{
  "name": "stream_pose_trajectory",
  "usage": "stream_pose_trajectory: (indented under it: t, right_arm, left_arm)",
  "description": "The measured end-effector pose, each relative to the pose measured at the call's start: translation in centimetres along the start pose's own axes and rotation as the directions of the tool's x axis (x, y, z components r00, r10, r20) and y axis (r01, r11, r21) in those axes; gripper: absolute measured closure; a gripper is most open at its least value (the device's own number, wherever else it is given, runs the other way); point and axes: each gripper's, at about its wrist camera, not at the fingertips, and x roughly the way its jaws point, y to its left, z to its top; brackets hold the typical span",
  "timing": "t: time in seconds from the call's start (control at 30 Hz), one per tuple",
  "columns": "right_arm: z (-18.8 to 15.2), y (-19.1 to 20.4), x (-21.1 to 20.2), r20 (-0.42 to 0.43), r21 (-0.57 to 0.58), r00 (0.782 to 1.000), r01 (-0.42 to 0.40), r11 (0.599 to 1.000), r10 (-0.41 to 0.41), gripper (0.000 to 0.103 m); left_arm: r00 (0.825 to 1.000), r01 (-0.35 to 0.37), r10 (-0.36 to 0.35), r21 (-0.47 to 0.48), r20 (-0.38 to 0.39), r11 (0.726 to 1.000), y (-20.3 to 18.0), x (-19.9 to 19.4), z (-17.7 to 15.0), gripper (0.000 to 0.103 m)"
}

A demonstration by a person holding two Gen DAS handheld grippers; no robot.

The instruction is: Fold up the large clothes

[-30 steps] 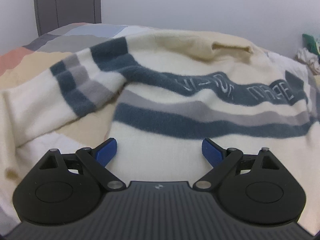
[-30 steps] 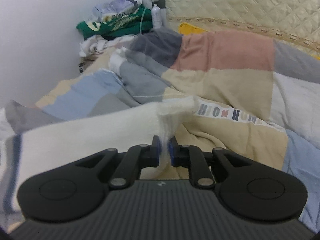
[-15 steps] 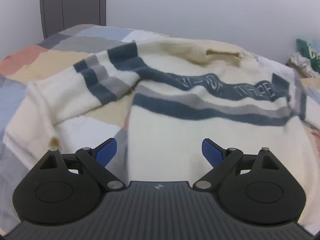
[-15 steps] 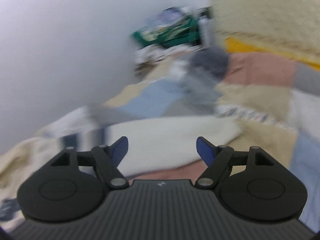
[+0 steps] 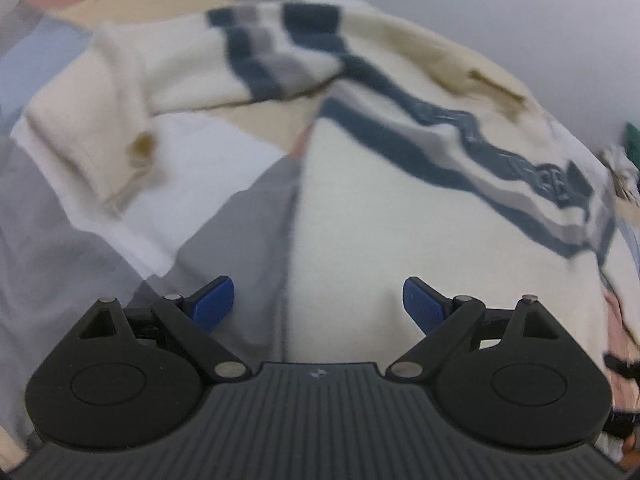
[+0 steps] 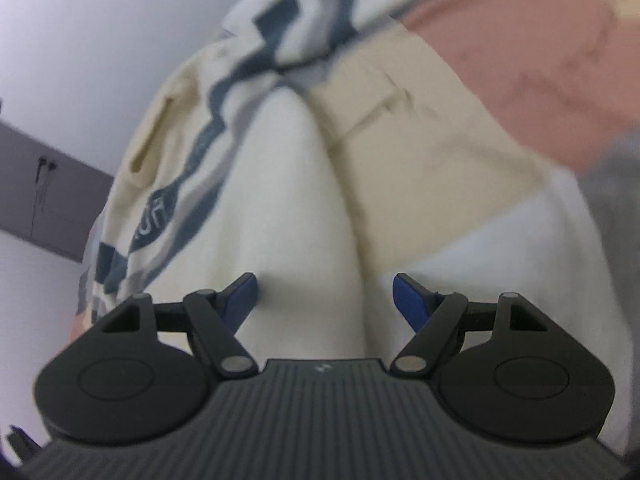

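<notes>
Both grippers stand wide open with nothing between their blue pads. Left gripper (image 5: 318, 300) hangs low over the bottom part of the cream sweater (image 5: 400, 216), its fingers straddling the garment's side edge: one pad (image 5: 212, 298) is over a grey patch of the patchwork quilt (image 5: 240, 240), the other over cream fabric. Right gripper (image 6: 325, 298) is over the opposite side of the sweater (image 6: 288, 208), one pad (image 6: 240, 296) above the cream body and the other (image 6: 408, 300) above a white quilt patch just past the sweater's edge.

The sweater lies spread face up across the quilt, which covers a bed. Navy and grey bands run across its chest, with lettering too blurred to read. In the left wrist view, one sleeve (image 5: 132, 92) reaches out from the body and bends back toward the camera, its cuff resting on white and grey quilt patches; bare quilt shows between sleeve and body. The neck opening lies toward the far side.

Around it, a green bundle (image 5: 632, 140) and some crumpled cloth sit at the far right edge of the bed. The right wrist view shows a grey door (image 6: 48, 196) against a pale wall, and pink and beige quilt patches (image 6: 520, 60) beside the sweater. Both views are motion-blurred.
</notes>
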Motion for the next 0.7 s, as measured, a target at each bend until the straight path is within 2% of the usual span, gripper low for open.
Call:
stream_pose_trajectory:
  t: [0.1,0.17,0.23,0.27,0.3,0.33,0.37,0.4,0.47,0.5,0.57,0.63,0.7]
  right_arm:
    - [0.0,0.0,0.2,0.003,0.008,1.0,0.022,1.0,-0.022,0.025]
    - [-0.3,-0.3,0.6,-0.014,0.027,1.0,-0.011,1.0,0.012,0.03]
    - [-0.7,-0.4,1.5,-0.063,0.039,0.995,-0.074,0.997,0.076,0.041]
    - [-0.8,-0.3,1.7,-0.095,0.036,0.99,-0.106,0.994,0.108,0.05]
    - [-1.0,-0.1,1.7,-0.107,0.013,0.987,-0.117,0.993,0.118,0.065]
    - [-1.3,0.6,1.7,-0.101,-0.033,0.989,-0.114,0.993,0.11,0.073]
    - [-1.6,1.3,1.6,-0.09,-0.087,0.991,-0.105,0.991,0.097,0.083]
    - [-1.9,1.9,1.4,-0.08,-0.122,0.993,-0.099,0.988,0.089,0.087]
    - [-2.4,2.5,0.5,-0.047,-0.166,0.995,-0.097,0.981,0.09,0.09]
    - [-2.7,2.7,0.0,-0.031,-0.184,0.995,-0.099,0.978,0.095,0.092]
    - [-3.1,3.1,-1.6,-0.003,-0.216,0.995,-0.098,0.972,0.1,0.094]
    - [-3.4,3.6,-3.0,0.019,-0.241,0.993,-0.107,0.965,0.115,0.094]
    - [-3.7,4.2,-4.6,0.04,-0.278,0.992,-0.103,0.955,0.118,0.095]
  left_arm:
    - [0.998,0.034,-0.037,-0.062,-0.043,0.998,1.1,1.3,0.1,0.01]
    - [0.997,0.063,-0.065,-0.063,-0.041,0.996,1.1,1.4,0.0,0.01]
    - [0.992,0.121,-0.124,-0.073,-0.037,0.99,0.9,0.9,-0.2,0.011]
    - [0.987,0.154,-0.158,-0.083,-0.037,0.985,0.9,0.7,-0.2,0.015]
    - [0.982,0.182,-0.186,-0.092,-0.041,0.979,0.7,0.5,-0.3,0.016]
    - [0.983,0.174,-0.178,-0.085,-0.038,0.981,0.5,0.2,-0.4,0.02]
    - [0.986,0.16,-0.163,-0.068,-0.04,0.985,0.1,0.2,-0.4,0.027]
    - [0.989,0.137,-0.14,-0.054,-0.043,0.989,0.0,0.2,-0.5,0.031]
    - [0.994,0.101,-0.103,-0.054,-0.035,0.993,0.1,-0.1,-0.6,0.05]
    - [0.995,0.092,-0.094,-0.054,-0.029,0.994,0.2,-0.4,-0.6,0.056]
    - [0.995,0.101,-0.101,-0.077,-0.006,0.992,0.9,-1.3,-0.6,0.081]
    - [0.992,0.123,-0.122,-0.105,0.018,0.987,1.5,-2.2,-0.3,0.094]
    - [0.984,0.176,-0.171,-0.114,0.053,0.978,2.1,-3.5,-0.3,0.096]
